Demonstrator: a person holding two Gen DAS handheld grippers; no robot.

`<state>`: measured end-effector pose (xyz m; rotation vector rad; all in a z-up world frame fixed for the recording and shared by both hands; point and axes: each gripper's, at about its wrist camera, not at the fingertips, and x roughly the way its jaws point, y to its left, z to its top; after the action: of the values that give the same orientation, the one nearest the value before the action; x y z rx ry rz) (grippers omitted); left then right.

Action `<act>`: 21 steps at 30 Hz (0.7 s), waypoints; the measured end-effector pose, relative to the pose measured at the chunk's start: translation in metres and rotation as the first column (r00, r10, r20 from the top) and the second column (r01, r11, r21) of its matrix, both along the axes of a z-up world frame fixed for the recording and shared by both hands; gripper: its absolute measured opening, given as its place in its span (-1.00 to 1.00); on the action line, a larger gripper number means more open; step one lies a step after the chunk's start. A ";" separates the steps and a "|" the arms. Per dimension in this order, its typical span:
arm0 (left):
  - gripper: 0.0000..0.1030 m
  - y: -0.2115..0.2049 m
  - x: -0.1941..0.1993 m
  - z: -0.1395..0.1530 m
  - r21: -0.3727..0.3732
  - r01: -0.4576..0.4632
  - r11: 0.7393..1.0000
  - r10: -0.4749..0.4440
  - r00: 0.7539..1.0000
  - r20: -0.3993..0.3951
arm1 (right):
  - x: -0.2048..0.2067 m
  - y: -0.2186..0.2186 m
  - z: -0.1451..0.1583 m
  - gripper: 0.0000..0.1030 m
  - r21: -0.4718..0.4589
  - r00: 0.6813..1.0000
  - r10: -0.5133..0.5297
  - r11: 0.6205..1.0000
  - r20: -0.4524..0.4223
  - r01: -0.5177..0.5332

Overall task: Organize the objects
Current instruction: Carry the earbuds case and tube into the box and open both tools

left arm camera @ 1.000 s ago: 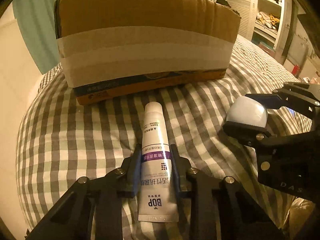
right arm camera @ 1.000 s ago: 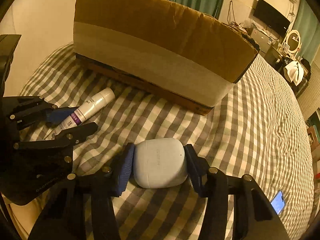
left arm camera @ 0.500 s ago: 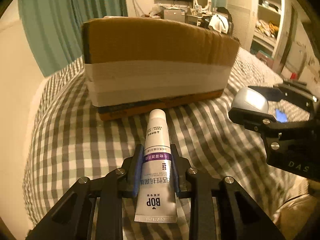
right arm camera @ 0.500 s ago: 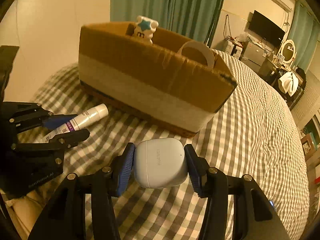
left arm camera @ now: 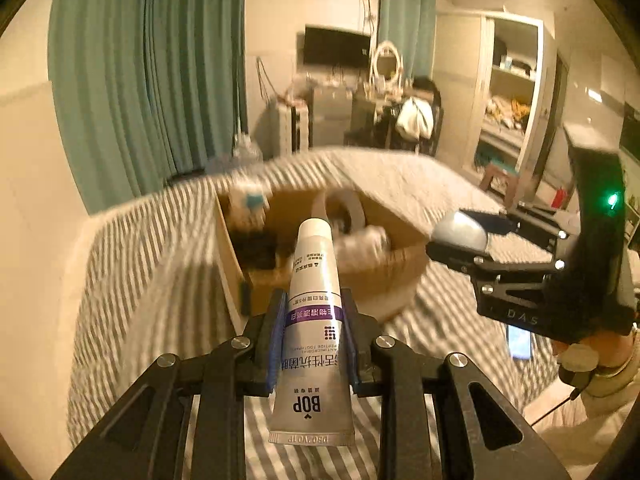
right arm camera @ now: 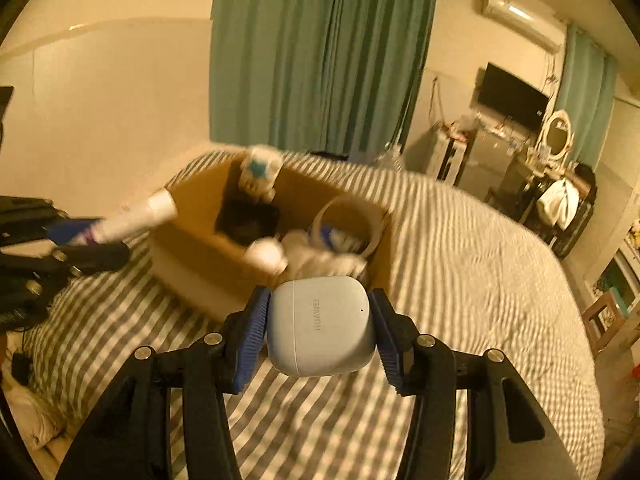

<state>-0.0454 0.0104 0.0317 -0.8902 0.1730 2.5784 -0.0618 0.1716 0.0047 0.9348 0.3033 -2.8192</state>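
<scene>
My left gripper (left arm camera: pixel 314 340) is shut on a white BOP toothpaste tube (left arm camera: pixel 314 312), held in the air with its cap pointing at the open cardboard box (left arm camera: pixel 236 264). My right gripper (right arm camera: pixel 320 332) is shut on a pale blue Huawei earbud case (right arm camera: pixel 320 330), also lifted, just short of the box (right arm camera: pixel 188 256). In the right wrist view the left gripper (right arm camera: pixel 80 240) and the tube (right arm camera: pixel 136 218) show at the box's left corner. In the left wrist view the right gripper (left arm camera: pixel 476 240) with the case (left arm camera: pixel 460 230) shows at the box's right.
The box stands on a grey checked bed (right arm camera: pixel 460 264) and holds a tape roll (right arm camera: pixel 348 220), a white bottle with a blue star (right arm camera: pixel 258 174) and blurred items. A phone (left arm camera: pixel 519 342) lies on the bed. Teal curtains (right arm camera: pixel 316 56) and a dresser stand beyond.
Both grippers have risen from the bed with their objects. The views now look down into the open box instead of at its side.
</scene>
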 end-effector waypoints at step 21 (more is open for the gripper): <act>-0.51 0.035 -0.150 0.007 -0.088 -0.007 0.996 0.005 1.000 -0.029 | -0.148 -0.012 0.025 -0.03 -0.089 0.997 0.072 0.994 0.025 -0.069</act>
<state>-0.1955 0.0449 0.0390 -0.8867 0.2951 2.6076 -0.2098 0.1598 0.0294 0.9260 0.2025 -2.7282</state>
